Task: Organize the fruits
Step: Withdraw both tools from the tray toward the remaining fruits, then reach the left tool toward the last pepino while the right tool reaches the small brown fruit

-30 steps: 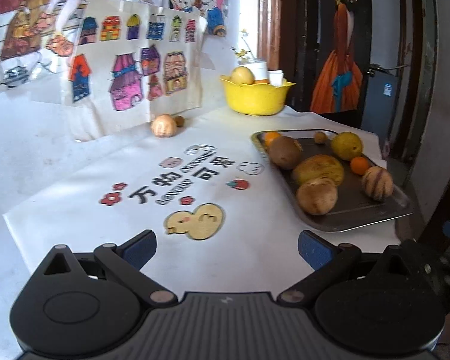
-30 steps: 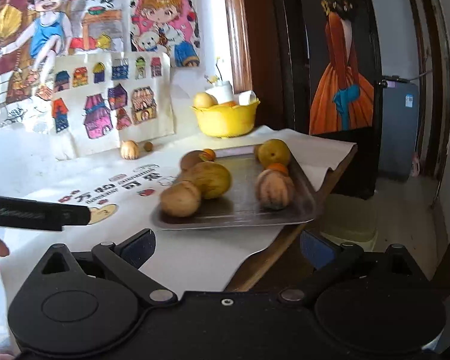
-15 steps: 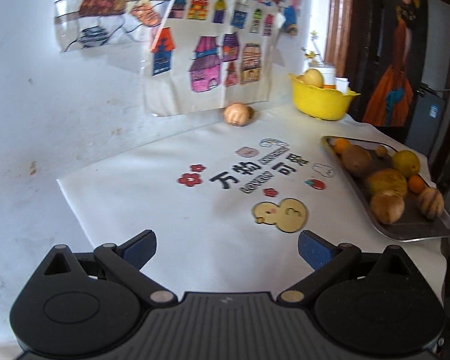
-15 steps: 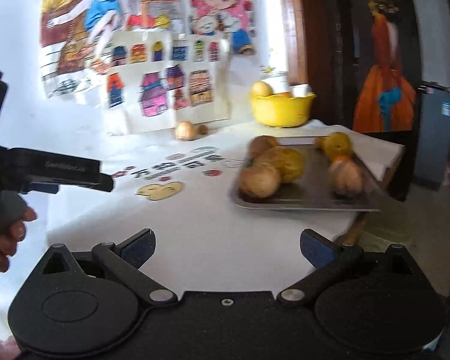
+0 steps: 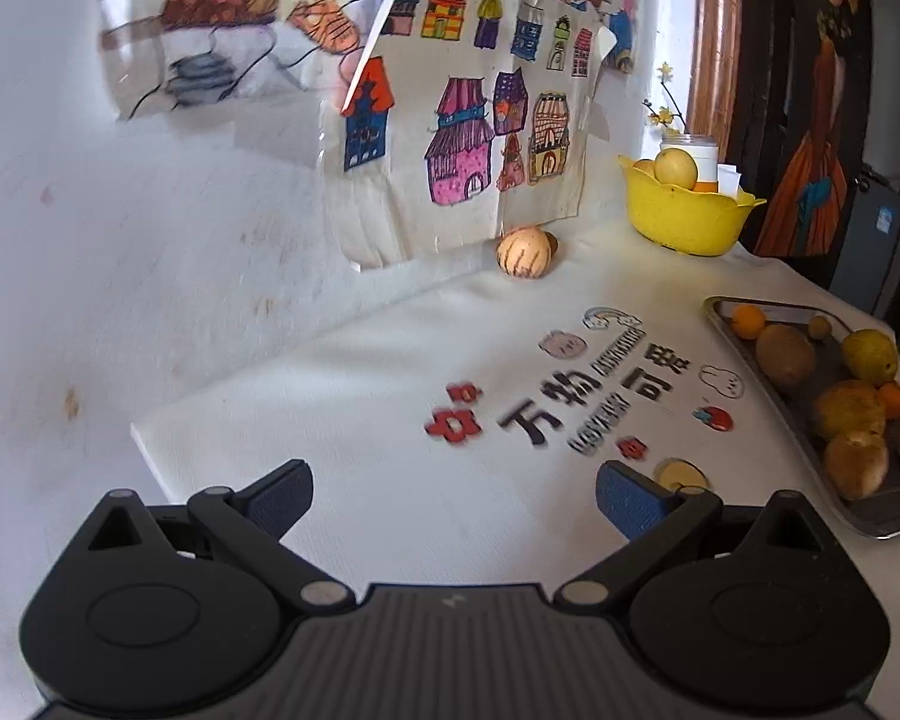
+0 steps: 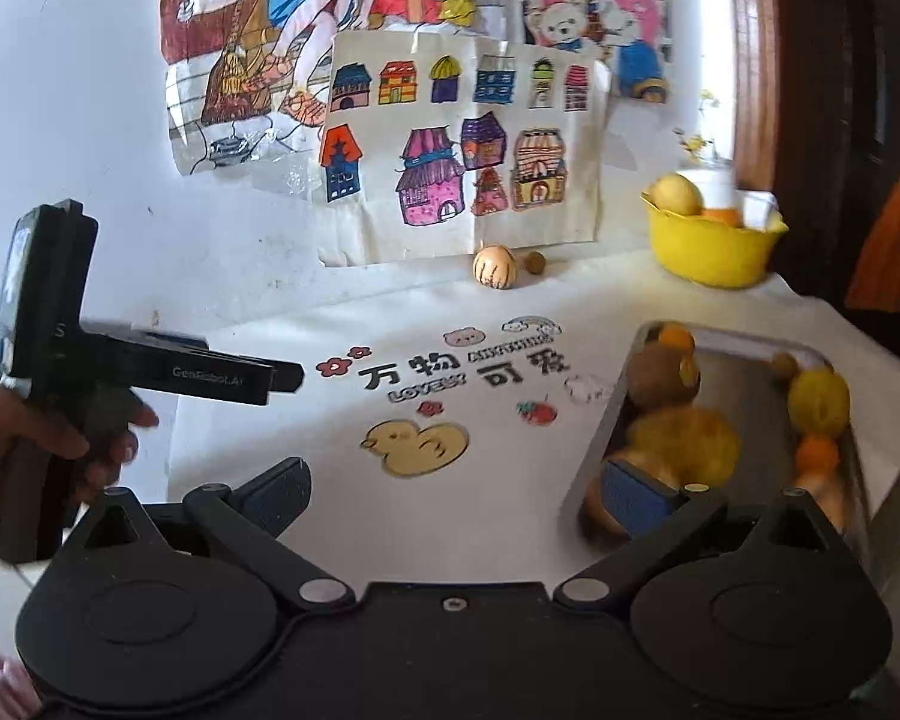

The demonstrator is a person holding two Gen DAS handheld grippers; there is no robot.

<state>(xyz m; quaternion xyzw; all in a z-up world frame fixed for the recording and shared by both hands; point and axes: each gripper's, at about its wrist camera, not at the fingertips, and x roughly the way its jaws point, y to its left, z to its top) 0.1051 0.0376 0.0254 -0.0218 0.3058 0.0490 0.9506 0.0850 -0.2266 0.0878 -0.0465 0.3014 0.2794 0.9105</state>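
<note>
Left gripper [image 5: 453, 495]: yours is spread wide with nothing in it, bottom centre of the left wrist view, hovering over the white tablecloth [image 5: 390, 372].
Right gripper [image 6: 456, 495]: also wide apart and empty; its right-hand finger [image 6: 636, 501] sits in front of the near end of the tray.
Your left hand [image 6: 42, 444]: lower left of the right wrist view, wrapped round the other gripper's handle.
Tray [image 5: 870, 516]: one, metal, right edge of the left view.
Fruit on tray: I count eight — two small oranges, one brown kiwi [image 5: 785, 354], one tiny brown ball, one yellow pear-ish one, two yellow-brown lumps, one striped one cut off by the frame.
Loose fruit: two by the wall, upper middle — one striped melon [image 5: 523, 252] with one small brown ball just behind it.
Yellow bowl [image 5: 684, 222]: one, upper right, fruit piled inside, count unclear.
</note>
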